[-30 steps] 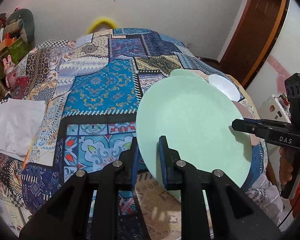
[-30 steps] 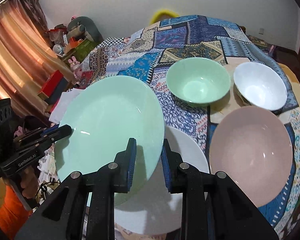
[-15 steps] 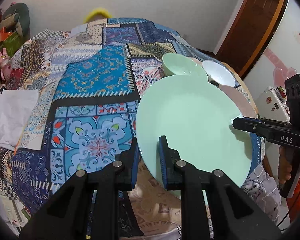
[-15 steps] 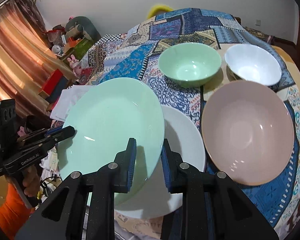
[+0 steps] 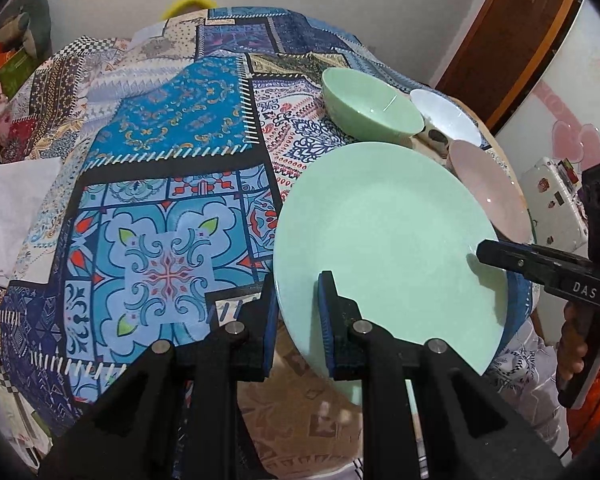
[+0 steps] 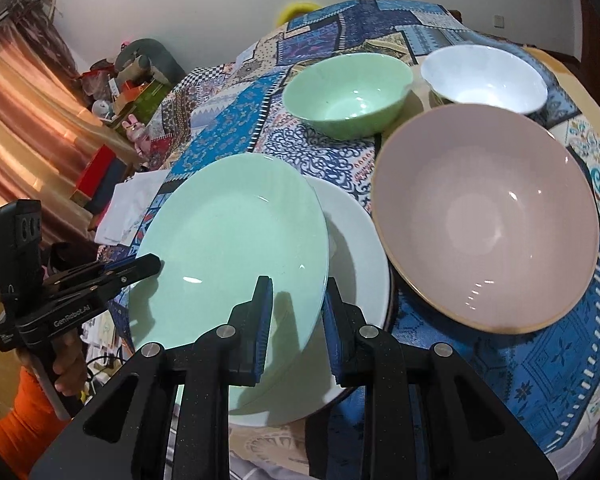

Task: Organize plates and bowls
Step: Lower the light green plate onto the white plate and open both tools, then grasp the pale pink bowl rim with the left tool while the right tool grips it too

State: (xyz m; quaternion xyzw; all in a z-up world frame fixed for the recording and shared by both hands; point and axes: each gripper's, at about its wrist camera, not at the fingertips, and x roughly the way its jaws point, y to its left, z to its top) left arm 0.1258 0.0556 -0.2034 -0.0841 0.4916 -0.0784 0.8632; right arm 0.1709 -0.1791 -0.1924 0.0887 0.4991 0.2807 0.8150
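Note:
A pale green plate (image 5: 384, 236) (image 6: 228, 256) is held by both grippers at opposite rims, just above a white plate (image 6: 356, 256). My left gripper (image 5: 298, 320) is shut on its near-left rim and also shows in the right wrist view (image 6: 148, 266). My right gripper (image 6: 296, 320) is shut on its other rim and shows in the left wrist view (image 5: 484, 252). A pink bowl (image 6: 488, 216) (image 5: 488, 188), a green bowl (image 6: 348, 92) (image 5: 372, 104) and a white bowl (image 6: 484, 76) (image 5: 444, 116) stand beyond.
A patchwork cloth (image 5: 152, 184) covers the table. White folded cloth (image 5: 8, 196) lies at the left edge. Clutter and toys (image 6: 128, 92) stand beyond the far left side. A brown door (image 5: 512, 40) is at the right.
Both grippers have carried the green plate lower and forward over the white plate. The bowls now appear nearer and larger in both views.

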